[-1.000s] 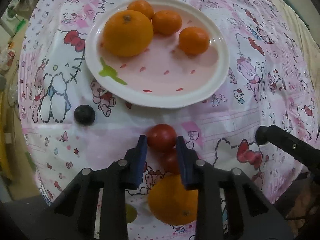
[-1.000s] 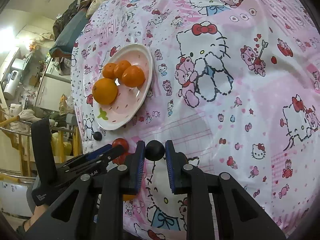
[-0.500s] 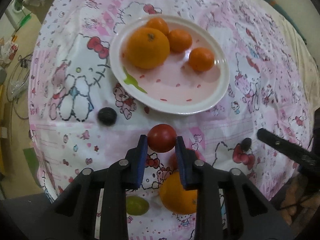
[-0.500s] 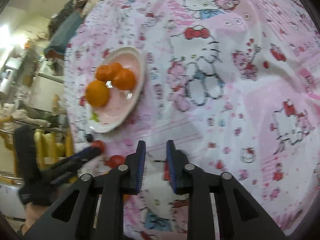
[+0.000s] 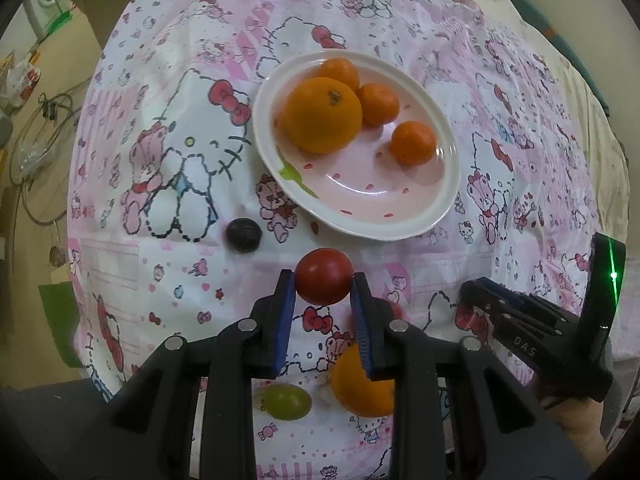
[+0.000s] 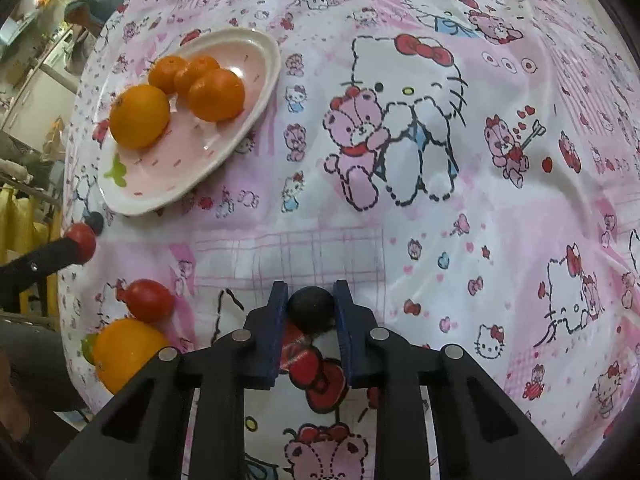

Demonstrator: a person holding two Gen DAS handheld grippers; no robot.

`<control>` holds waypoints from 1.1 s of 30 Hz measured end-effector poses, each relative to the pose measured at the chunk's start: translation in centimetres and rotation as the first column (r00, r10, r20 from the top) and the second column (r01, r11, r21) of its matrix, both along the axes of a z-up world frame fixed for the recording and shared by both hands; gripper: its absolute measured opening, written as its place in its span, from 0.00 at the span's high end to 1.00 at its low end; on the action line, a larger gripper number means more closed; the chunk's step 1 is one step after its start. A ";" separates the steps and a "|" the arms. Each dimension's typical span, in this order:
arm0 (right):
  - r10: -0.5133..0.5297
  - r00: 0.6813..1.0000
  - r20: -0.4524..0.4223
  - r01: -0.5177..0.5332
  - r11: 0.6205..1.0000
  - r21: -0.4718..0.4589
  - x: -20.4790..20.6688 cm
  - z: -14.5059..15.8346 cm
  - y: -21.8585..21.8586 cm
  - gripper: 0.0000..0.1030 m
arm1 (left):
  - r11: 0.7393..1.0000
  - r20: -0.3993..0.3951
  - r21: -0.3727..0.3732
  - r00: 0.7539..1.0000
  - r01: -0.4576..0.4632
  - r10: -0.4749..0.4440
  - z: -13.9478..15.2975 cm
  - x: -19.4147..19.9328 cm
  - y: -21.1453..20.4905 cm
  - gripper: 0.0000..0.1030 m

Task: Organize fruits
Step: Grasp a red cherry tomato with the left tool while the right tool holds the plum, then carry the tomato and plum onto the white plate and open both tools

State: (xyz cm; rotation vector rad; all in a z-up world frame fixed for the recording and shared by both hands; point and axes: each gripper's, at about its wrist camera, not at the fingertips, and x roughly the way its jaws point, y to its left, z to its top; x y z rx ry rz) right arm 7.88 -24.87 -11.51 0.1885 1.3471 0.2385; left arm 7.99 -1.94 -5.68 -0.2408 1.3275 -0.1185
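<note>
Since half a second ago the left gripper (image 5: 324, 294), still clenched on a red tomato (image 5: 324, 276), has risen higher above the tablecloth (image 5: 168, 248), while the right gripper (image 6: 310, 312), then blurred and apparently empty, now grasps a dark grape (image 6: 311, 309). The white plate (image 5: 450, 200) at 12 o'clock holds a large orange (image 5: 322, 114) and three mandarins (image 5: 413, 143). Another dark grape (image 5: 243, 235) lies at 10 o'clock of the held tomato; a second orange (image 5: 362, 388) and green grape (image 5: 288, 402) lie beneath the left fingers.
</note>
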 end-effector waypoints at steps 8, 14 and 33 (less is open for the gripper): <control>-0.010 0.996 0.093 -0.006 0.985 0.173 2.3 4.9 -0.2 0.77 | 0.998 0.060 0.021 0.997 -0.056 0.054 2.9 3.2 3.5 0.77; -0.040 0.989 0.139 0.003 0.966 0.257 6.7 7.2 -0.5 0.77 | 0.997 0.096 0.009 0.993 -0.070 0.069 3.6 8.1 5.3 0.77; 0.024 0.997 0.073 -0.039 0.975 0.219 16.5 2.2 1.9 0.76 | 0.994 0.037 -0.084 0.996 -0.074 0.078 -1.0 16.4 4.1 0.75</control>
